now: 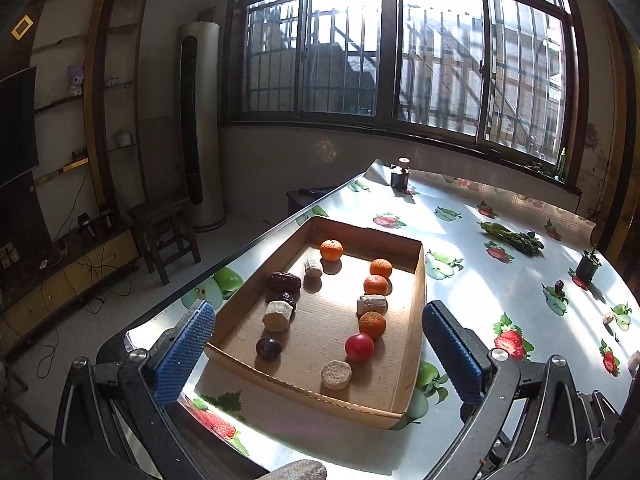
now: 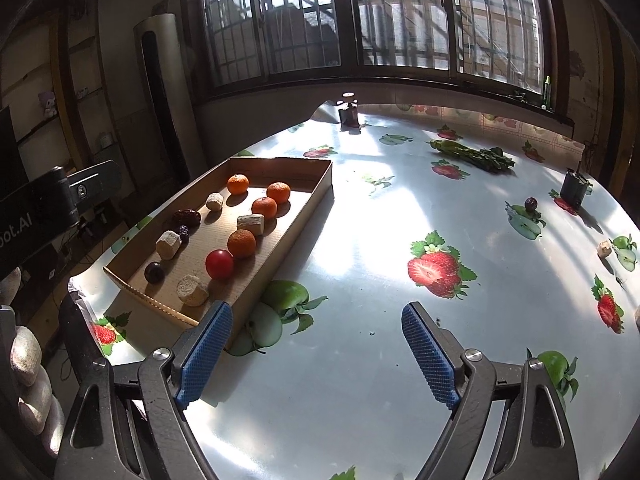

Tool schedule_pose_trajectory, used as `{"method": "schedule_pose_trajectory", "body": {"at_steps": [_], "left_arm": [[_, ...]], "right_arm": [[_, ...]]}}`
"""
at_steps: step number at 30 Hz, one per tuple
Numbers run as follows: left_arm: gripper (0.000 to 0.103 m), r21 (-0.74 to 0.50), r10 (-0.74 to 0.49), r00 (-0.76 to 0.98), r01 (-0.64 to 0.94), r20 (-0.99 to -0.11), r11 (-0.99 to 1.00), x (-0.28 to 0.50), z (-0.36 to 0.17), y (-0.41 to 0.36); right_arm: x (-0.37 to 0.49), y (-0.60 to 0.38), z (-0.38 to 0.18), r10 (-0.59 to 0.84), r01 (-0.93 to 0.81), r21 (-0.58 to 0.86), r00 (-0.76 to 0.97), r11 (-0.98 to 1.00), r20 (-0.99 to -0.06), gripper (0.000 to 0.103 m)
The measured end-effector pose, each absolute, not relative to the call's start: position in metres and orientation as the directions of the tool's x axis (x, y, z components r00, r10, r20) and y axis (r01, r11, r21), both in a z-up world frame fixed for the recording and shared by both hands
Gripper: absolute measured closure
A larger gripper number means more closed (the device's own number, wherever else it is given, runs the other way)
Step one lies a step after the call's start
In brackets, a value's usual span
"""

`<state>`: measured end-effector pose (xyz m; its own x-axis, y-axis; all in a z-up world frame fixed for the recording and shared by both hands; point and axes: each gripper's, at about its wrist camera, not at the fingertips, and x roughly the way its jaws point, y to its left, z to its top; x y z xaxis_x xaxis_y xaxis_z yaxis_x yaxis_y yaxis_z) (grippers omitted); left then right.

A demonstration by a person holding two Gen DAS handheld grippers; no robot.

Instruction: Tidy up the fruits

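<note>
The box [image 1: 416, 292] holds four oranges [image 1: 331, 249], four pale chunks [image 1: 337, 374], one red tomato [image 1: 359, 347], two dates [image 1: 284, 282] and one dark plum [image 1: 268, 347].

Small pale lump [image 2: 604, 248] near table's right edge, too small to identify; another [image 2: 637, 317] cut off by frame.

Cardboard tray [image 1: 416, 296] on fruit-print table [image 2: 360, 380]

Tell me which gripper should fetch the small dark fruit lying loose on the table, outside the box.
Right. The right gripper is open over bare tablecloth, facing the dark fruit far right. The left gripper is open over the cardboard box, farther from it.
</note>
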<state>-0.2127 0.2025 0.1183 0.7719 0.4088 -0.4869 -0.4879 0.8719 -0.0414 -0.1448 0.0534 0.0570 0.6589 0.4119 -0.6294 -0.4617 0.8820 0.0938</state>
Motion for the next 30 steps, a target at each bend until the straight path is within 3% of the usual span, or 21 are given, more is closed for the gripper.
{"method": "schedule_pose_trajectory", "body": {"at_steps": [30], "left_arm": [[0.0,-0.079,0.315,0.733,-0.448,-0.603,0.89,-0.194,0.09,0.217]], "right_arm": [[-0.132,0.073,0.053,0.376,-0.473,0.046,0.633,0.88,-0.676,0.013]]}}
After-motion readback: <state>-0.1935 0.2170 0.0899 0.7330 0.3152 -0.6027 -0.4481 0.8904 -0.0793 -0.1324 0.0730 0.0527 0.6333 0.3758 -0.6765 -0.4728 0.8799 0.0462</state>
